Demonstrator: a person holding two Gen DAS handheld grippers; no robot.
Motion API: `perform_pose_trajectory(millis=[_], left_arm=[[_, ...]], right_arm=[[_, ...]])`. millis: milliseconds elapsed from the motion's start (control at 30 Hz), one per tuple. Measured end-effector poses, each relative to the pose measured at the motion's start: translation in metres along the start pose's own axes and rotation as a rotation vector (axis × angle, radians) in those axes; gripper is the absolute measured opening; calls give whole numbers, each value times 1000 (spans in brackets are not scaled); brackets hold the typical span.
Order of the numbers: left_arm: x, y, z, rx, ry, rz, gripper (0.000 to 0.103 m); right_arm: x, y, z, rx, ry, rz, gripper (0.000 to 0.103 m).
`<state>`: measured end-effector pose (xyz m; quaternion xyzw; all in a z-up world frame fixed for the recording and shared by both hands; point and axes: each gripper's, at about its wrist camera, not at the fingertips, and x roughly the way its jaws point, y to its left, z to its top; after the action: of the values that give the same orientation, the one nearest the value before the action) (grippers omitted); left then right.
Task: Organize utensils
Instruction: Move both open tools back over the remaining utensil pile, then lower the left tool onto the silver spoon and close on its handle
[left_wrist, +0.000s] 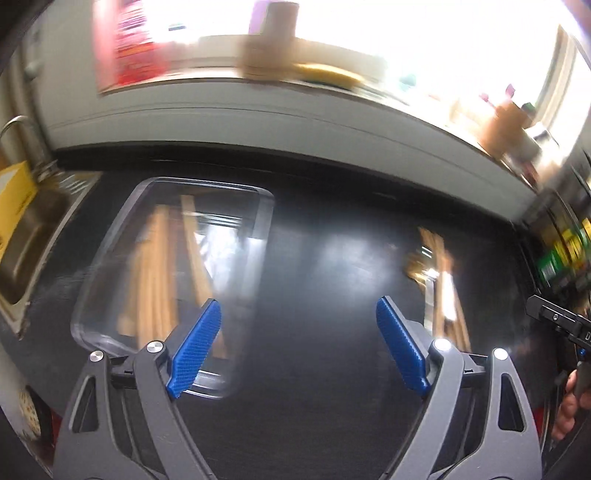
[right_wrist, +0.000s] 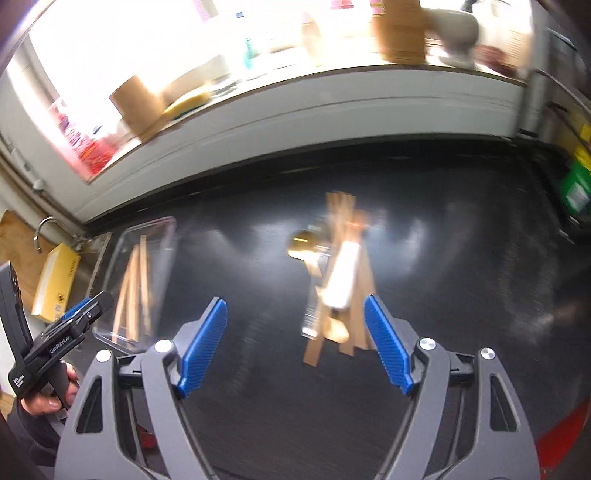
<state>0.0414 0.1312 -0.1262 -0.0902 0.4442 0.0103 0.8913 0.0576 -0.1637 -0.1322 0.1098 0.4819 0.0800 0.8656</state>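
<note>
A clear plastic tray (left_wrist: 258, 236) lies on the black counter with several wooden utensils (left_wrist: 159, 273) inside; the same tray (right_wrist: 162, 236) shows at the left of the right wrist view. A blurred heap of wooden utensils (right_wrist: 347, 280) with a gold spoon (right_wrist: 304, 245) lies in mid-counter, and that heap (left_wrist: 443, 288) sits right of my left gripper. My left gripper (left_wrist: 299, 314) hovers open over bare counter beside the tray. My right gripper (right_wrist: 295, 314) hangs open above the counter, its right pad near the heap, holding nothing.
A steel sink (left_wrist: 26, 254) with a faucet and a yellow box (right_wrist: 55, 284) lie at the left. A grey ledge (left_wrist: 258, 125) carrying cardboard and bottles runs along the back. Green and yellow packages (right_wrist: 576, 184) stand at the right edge. A hand (right_wrist: 48, 402) grips the left tool.
</note>
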Motion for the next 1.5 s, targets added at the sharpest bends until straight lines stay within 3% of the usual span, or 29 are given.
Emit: perform_pose_trajectory(millis=[200,400,700,933,1133,1500], left_arm=[[9,-79,-17,101,27,-50,83],[16,-115,-21,144,31,-45,83],[29,-123,-17,151,39,-12,83],[57,-127,-7,181,67,-6,83],[106,-137,0,205,120,-11,83],[199,-159,7,223,231,-17,83]], right_arm=[[-23,-51,-9,24,-7,-25,75],[-25,-67,-8,-5,-3,-11,75],[-8,-63,10,-59,19,15,75],[22,-57,22,-94,56,-12,75],[64,-62,31,-115,110,-60,75],[118,-98,62,-42,192,-81,75]])
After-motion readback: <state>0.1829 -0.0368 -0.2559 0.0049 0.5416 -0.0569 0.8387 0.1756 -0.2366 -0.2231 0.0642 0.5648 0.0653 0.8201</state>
